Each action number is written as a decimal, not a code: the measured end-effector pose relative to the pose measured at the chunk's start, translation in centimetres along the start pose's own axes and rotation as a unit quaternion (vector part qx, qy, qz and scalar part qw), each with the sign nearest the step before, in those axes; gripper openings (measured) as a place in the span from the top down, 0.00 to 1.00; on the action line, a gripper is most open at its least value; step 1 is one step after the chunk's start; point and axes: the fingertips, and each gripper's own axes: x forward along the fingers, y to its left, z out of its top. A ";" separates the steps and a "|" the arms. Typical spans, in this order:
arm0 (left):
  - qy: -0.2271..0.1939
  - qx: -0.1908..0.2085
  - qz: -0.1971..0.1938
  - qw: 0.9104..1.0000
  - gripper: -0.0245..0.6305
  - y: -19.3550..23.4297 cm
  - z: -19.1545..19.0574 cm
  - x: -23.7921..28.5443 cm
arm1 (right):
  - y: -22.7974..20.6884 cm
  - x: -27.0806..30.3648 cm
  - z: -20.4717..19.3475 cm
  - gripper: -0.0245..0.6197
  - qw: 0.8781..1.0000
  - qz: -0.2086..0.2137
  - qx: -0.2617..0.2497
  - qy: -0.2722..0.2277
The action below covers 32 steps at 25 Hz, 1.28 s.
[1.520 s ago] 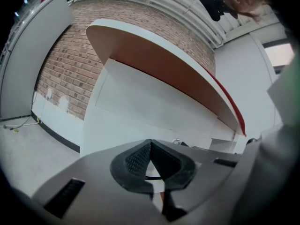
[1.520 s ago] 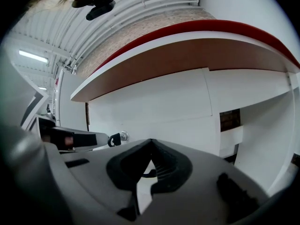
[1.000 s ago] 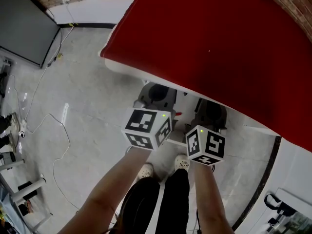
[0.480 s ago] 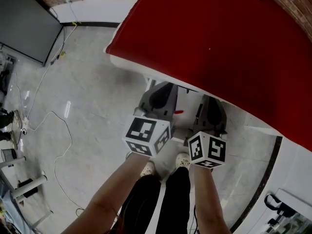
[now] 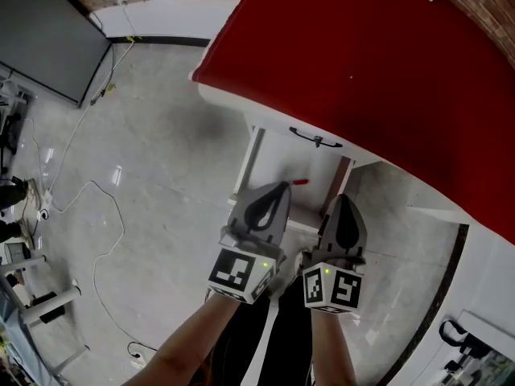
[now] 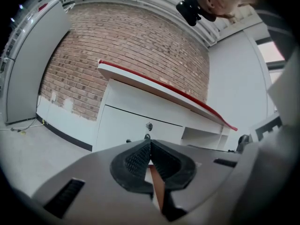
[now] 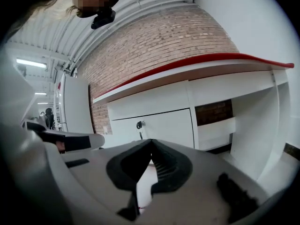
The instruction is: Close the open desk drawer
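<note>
A white desk with a red top point(image 5: 386, 79) fills the upper right of the head view. Its white drawer front point(image 5: 294, 159) carries a dark handle point(image 5: 316, 140). In the left gripper view the drawer front point(image 6: 126, 125) with its round lock point(image 6: 148, 126) looks level with the desk's face. My left gripper point(image 5: 279, 188) and right gripper point(image 5: 341, 199) hang side by side, a short way from the drawer, touching nothing. Both are shut and hold nothing, seen in the left gripper point(image 6: 150, 145) and right gripper point(image 7: 151, 143) views. The right gripper view also shows the drawer point(image 7: 164, 125).
A small red thing point(image 5: 298, 182) shows low by the desk front. Right of the drawer is an open shelf bay point(image 7: 213, 125). A dark panel point(image 5: 48, 39) stands at the far left, and cables point(image 5: 100, 223) trail over the grey floor. The person's legs are below the grippers.
Both grippers have drawn back from the desk toward the person's body. The drawer front and its handle, hidden behind them before, now show.
</note>
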 end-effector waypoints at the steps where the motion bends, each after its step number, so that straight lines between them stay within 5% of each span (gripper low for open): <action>1: 0.000 -0.001 -0.001 1.000 0.95 -0.3 -0.2 -0.5 | 0.3 -0.5 -0.1 0.95 1.000 0.002 0.000 -0.001; 32: 0.003 -0.003 0.036 0.999 0.95 2.4 -1.7 -3.9 | 2.6 -2.6 -1.9 0.95 1.000 0.008 -0.004 0.016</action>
